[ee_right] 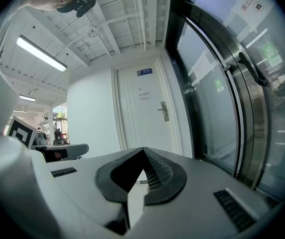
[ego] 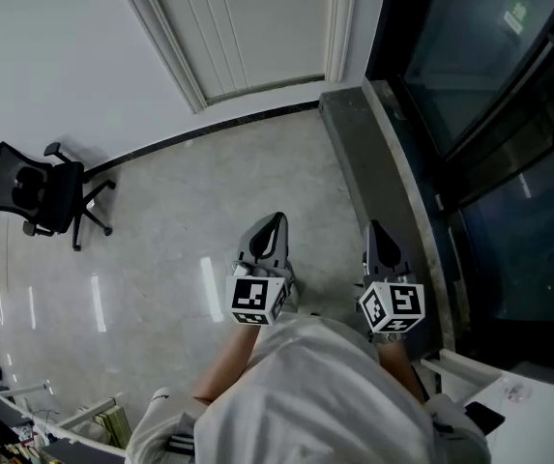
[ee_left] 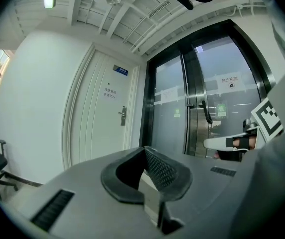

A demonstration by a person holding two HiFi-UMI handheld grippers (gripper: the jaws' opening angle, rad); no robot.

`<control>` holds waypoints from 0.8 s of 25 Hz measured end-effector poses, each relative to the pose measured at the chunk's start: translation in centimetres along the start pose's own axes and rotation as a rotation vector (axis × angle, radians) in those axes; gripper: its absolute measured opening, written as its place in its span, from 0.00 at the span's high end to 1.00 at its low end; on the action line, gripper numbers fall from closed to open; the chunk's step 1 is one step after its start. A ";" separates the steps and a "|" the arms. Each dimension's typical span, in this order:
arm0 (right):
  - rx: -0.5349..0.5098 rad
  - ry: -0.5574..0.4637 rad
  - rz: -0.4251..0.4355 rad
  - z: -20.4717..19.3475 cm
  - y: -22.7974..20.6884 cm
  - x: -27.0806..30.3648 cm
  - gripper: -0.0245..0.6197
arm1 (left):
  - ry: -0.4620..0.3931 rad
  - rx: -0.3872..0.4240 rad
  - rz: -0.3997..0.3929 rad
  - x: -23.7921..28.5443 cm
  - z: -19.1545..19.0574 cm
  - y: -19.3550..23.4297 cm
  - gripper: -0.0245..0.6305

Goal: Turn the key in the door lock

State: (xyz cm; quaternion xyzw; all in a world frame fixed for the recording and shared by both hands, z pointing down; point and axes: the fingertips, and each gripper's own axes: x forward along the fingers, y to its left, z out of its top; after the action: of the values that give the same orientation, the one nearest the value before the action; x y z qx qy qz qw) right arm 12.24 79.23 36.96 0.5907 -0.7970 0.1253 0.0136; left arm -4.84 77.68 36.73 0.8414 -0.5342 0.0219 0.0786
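Note:
A white door (ego: 247,27) stands shut some way ahead across the floor. Its metal handle and lock plate (ee_left: 124,116) show small in the left gripper view, and the lock plate (ee_right: 163,111) also in the right gripper view. No key can be made out at this distance. My left gripper (ego: 275,224) and right gripper (ego: 373,230) are held side by side in front of the person, both pointing toward the door and far from it. The left gripper (ee_left: 144,151) has its tips together with nothing between them. The right gripper (ee_right: 143,151) is likewise shut and empty.
A black office chair (ego: 35,189) stands at the left by the white wall. Tall dark glass doors (ego: 489,95) with a bar handle (ee_right: 251,68) run along the right, behind a grey stone sill (ego: 383,172). Glossy grey floor (ego: 189,230) lies between me and the door.

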 end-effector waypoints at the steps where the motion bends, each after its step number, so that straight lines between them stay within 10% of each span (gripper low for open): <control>1: -0.002 0.001 -0.002 0.3 0.0 1.1 0.97 | -0.003 0.001 -0.009 0.9 0.3 0.5 0.95; 20: -0.047 0.027 -0.064 2.8 2.8 17.5 0.97 | 0.001 -0.026 -0.125 13.1 2.6 12.5 0.95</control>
State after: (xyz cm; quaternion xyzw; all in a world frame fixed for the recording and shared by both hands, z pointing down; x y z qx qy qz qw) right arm 4.65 62.99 36.74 0.6135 -0.7803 0.1141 0.0424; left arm -10.67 60.32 37.12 0.8721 -0.4807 0.0105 0.0910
